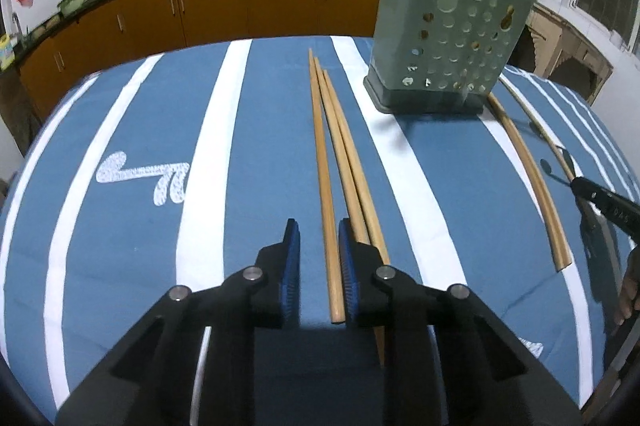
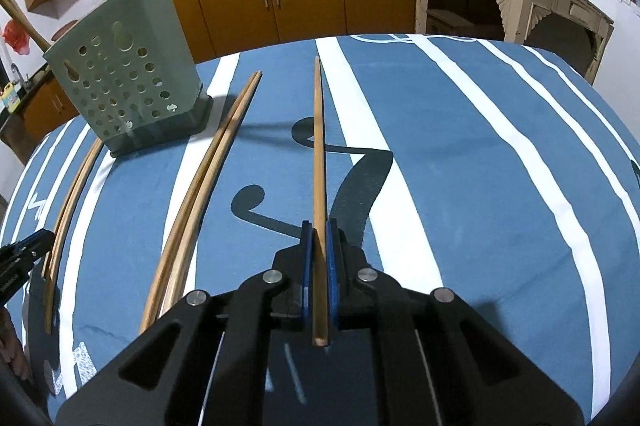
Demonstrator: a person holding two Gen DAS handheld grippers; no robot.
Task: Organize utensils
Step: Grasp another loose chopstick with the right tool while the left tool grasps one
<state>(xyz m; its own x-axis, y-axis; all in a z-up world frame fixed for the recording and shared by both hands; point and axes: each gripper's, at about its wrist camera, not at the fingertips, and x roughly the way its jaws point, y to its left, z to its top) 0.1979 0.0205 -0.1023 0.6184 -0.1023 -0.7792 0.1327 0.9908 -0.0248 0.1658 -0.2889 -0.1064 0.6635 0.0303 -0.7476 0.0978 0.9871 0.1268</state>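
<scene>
While the left tongs point(image 1: 319, 232) straddle one chopstick point(image 1: 326, 194) unclamped, right tongs point(image 2: 317, 232) grip another point(image 2: 318, 146) pointing away.

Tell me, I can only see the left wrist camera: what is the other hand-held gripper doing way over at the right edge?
Observer: The right hand-held gripper is shut on one chopstick, with its blue pads pressing on both sides.
Operator: Is that stick lying on the cloth?
Observer: It looks lifted. Its shadow falls apart from it on the tablecloth, toward the holder.
Operator: Is there anything more to grab on its far side?
Observer: No. Right of the held chopstick I see only striped cloth.
</scene>
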